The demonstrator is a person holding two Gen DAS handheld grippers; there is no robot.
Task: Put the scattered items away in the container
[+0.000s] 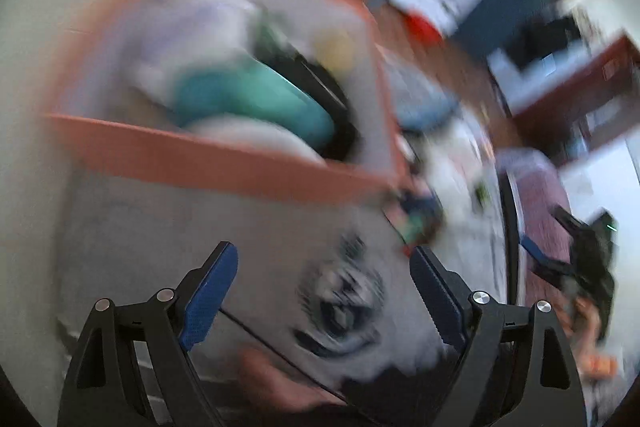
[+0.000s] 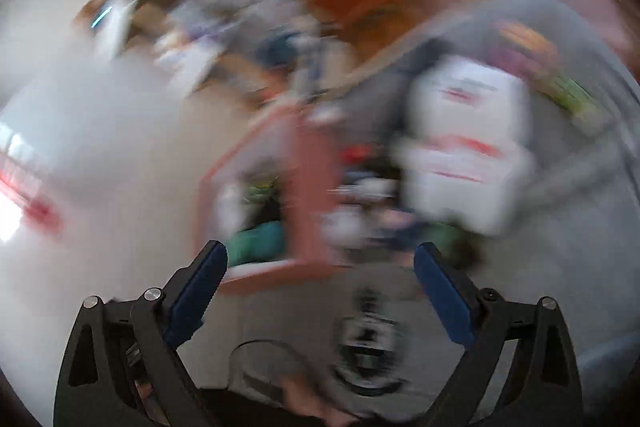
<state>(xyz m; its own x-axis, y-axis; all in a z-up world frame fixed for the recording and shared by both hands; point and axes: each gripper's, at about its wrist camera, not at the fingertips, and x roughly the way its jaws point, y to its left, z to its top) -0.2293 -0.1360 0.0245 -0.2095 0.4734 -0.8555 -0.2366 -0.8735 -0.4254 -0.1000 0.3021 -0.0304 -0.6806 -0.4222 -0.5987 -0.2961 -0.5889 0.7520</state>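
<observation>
Though both views are badly smeared, the left gripper point(image 1: 324, 267) plainly stands with its blue-padded jaws spread wide and nothing between them. Beyond it, up and to the left in its view, sits the container: an open box with salmon-orange walls and a pale grey lining point(image 1: 224, 163), resting on a light grey surface point(image 1: 132, 227). Inside the box lies a rounded teal object point(image 1: 256, 99) against something black, with white and pale things heaped around it and a small yellowish blob point(image 1: 334, 47) near the far corner; what these are I cannot tell. Just past the box's near right corner lie some small dark blue, red and green bits point(image 1: 416, 215), outside it. A dark, ring-patterned blur point(image 1: 344, 307) shows on the surface between the left gripper's fingers.

From the other side, the right gripper point(image 2: 320, 267) is likewise wide open and empty. Its view shows the same orange-walled box ahead, left of centre, the teal shape within it. To the right of the box stands a stack of white packets with red markings point(image 2: 468, 155), and scattered small items point(image 2: 368, 187) lie between the two.
</observation>
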